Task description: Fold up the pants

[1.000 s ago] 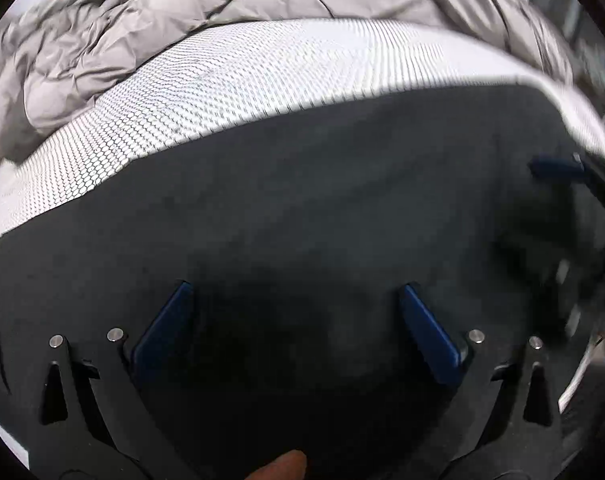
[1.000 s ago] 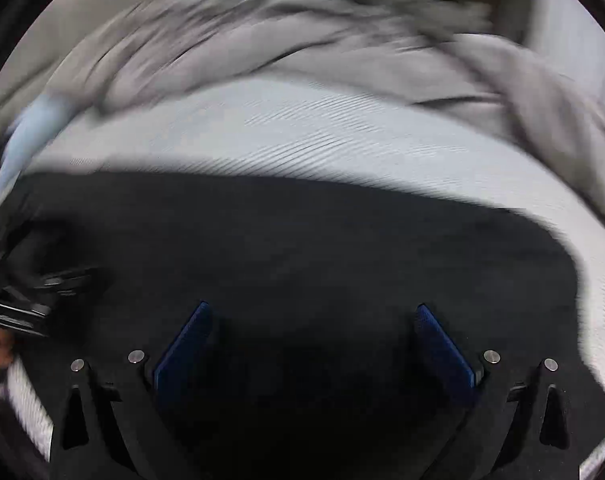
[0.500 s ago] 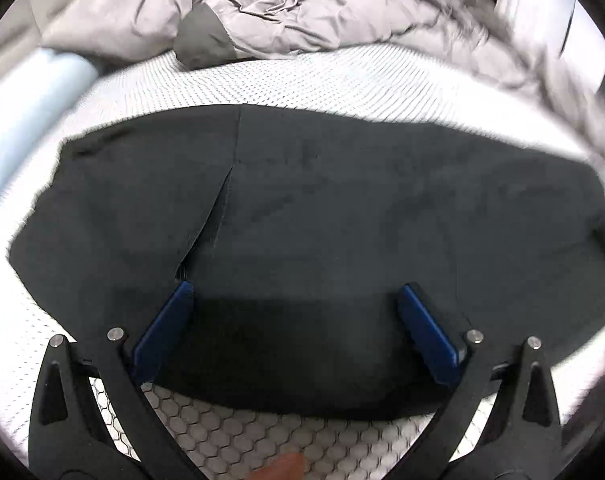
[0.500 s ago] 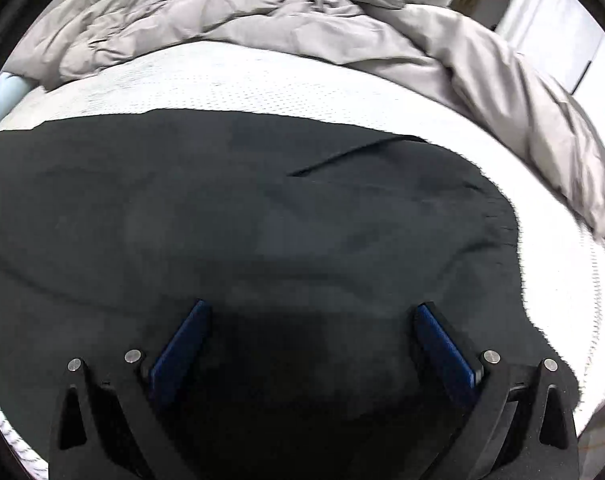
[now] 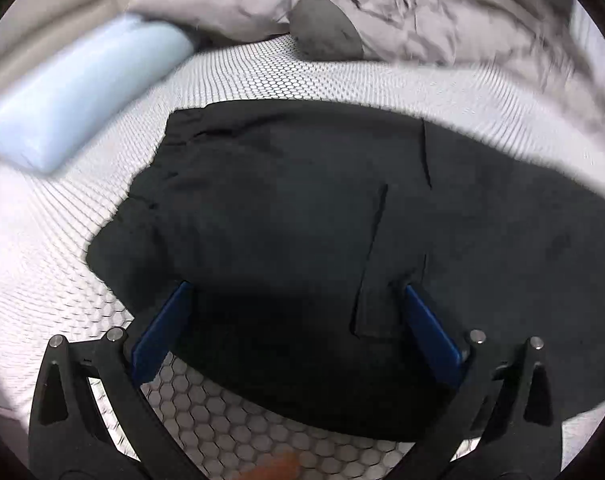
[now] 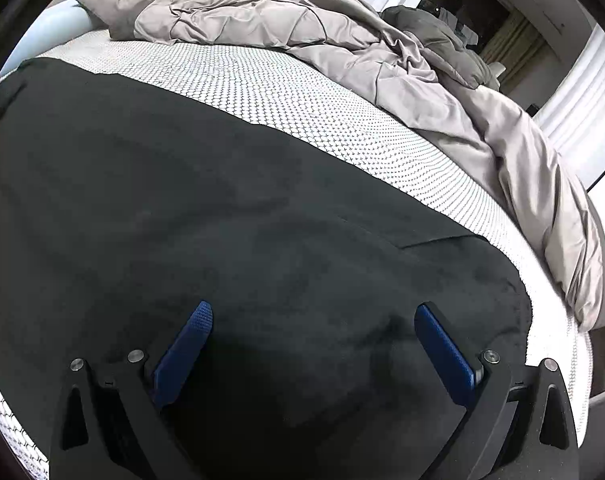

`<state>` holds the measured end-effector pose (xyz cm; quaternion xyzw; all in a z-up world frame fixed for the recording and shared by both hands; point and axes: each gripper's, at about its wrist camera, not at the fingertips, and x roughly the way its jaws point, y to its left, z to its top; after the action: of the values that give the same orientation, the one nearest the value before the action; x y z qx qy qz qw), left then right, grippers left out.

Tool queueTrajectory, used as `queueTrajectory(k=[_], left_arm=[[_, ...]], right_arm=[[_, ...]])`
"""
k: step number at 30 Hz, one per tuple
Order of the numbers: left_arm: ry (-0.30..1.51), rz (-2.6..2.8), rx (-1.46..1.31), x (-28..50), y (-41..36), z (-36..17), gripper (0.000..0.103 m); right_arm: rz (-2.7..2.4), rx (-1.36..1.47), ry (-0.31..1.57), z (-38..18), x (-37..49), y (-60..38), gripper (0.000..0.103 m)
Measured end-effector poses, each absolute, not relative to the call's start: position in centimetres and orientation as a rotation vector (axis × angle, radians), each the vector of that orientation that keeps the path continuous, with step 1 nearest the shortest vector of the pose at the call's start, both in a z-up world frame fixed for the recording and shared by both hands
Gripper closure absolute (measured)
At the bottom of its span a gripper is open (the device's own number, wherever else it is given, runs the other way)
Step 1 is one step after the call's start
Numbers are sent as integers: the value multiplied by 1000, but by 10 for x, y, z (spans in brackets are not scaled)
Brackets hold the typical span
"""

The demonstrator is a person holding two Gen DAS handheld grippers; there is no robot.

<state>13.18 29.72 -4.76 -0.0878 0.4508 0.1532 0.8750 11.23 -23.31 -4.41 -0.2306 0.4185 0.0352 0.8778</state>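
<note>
Both cameras have pulled back since a second ago, so where black cloth filled the views, whole edges of the black pants (image 5: 302, 216) now show against the honeycomb-patterned mattress cover (image 5: 262, 80). The left gripper (image 5: 298, 320) and right gripper (image 6: 314, 340) each hang above the cloth with jaws spread wide and nothing between them. The pants lie flat on the bed, in front of the rumpled grey duvet (image 6: 302, 24) and near the pale blue bolster (image 5: 82, 92). Layered straight edges in the left view suggest at least one fold is in; more folds likely remain. Their long axis seems to run across the bed, left to right; which end is the waist I cannot tell.
</note>
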Motion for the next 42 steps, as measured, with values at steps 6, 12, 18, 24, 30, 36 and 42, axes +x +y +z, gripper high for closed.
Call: queueTrajectory(k=[6, 12, 18, 24, 30, 36, 42], left_arm=[[890, 270, -256, 119, 295, -27, 1], [827, 250, -171, 141, 276, -4, 1], [946, 411, -216, 151, 327, -40, 73], [899, 519, -273, 131, 354, -34, 102], [834, 279, -315, 136, 305, -7, 99], [946, 55, -163, 216, 205, -20, 61], [1015, 229, -61, 240, 198, -45, 55]], right_arm=[[61, -448, 885, -44, 101, -231, 0], [56, -474, 877, -43, 97, -224, 0], [63, -469, 878, -44, 98, -225, 0], [57, -481, 872, -43, 98, -221, 0], [68, -476, 860, -38, 95, -216, 0], [131, -406, 838, -27, 102, -197, 0], [140, -448, 848, -34, 108, -181, 0]])
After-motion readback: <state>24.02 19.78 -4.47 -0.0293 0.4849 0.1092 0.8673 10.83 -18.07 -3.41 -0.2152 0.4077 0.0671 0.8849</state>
